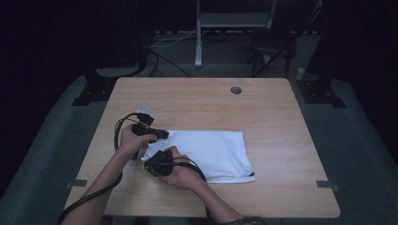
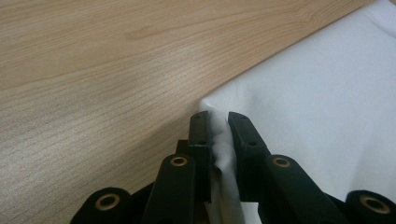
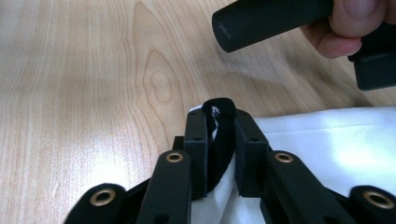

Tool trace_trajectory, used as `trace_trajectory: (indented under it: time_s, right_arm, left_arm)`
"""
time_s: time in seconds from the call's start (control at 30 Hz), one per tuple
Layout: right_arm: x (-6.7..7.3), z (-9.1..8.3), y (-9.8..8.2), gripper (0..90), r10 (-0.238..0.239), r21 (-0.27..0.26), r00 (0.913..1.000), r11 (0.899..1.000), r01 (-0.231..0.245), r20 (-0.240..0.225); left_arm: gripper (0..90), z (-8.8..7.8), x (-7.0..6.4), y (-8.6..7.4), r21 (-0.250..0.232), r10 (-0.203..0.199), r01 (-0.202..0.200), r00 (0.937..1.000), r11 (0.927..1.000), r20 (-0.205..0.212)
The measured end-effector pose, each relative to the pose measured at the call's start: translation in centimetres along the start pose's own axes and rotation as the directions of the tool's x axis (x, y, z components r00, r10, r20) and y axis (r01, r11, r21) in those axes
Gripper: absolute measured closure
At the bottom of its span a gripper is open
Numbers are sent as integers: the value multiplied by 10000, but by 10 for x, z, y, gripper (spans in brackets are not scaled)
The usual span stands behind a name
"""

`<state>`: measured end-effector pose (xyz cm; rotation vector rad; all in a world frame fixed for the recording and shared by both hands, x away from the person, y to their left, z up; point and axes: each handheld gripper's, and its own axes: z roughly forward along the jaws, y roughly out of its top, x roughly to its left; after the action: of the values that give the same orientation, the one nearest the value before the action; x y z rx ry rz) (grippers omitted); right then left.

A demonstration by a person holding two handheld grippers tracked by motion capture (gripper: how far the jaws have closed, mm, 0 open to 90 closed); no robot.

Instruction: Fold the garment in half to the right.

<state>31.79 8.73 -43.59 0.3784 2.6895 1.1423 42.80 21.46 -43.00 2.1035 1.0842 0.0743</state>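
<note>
Dim room, pale wooden counter, and your folded white cloth lies flat near the middle of it, its left edge at both your hands. Your left gripper has its jaws clamped on the far left corner of the cloth. Your right gripper has its jaws clenched on the near left corner, where a black trim bunches between them. Both bites look shallow, right at the corners, so I judge that a quick lift could pull the fabric out of one grip. Uneven pulling between your hands would probably skew the fold or drag the whole cloth across the counter
</note>
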Motion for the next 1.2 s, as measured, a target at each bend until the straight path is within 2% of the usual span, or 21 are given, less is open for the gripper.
trace_trajectory:
  time_s: [0.13,0.37,0.43,0.53,0.7,0.83,1.2]
  right_arm:
    - [2,-1,-2,806,63,-207,9997,9998,-58,226]
    - [1,-10,-1,806,397,-817,9992,9959,-388,98]
    - [1,-14,-1,806,388,-966,9992,9946,-381,55]
    - [1,-21,1,806,353,-1180,9994,9924,-345,47]
    - [2,-33,4,805,371,-1566,9993,9870,-362,33]
    - [2,-41,6,805,395,-1796,9992,9830,-380,44]
    - [3,-67,14,804,470,-2296,9988,9724,-427,133]
  left_arm:
    - [817,-2,-3,2,-53,73,-73,10000,10000,27]
    - [820,-12,-13,13,-97,352,-353,9993,9993,-128]
    - [820,-14,-16,15,66,432,-430,9988,9991,-235]
    - [819,-16,-17,18,0,351,-351,9989,9994,-295]
    - [819,-21,-19,21,157,297,-290,9985,9995,-466]
    - [818,-27,-21,23,157,108,-98,9979,9998,-634]
    - [813,-42,-32,33,14,153,-152,9969,9999,-774]
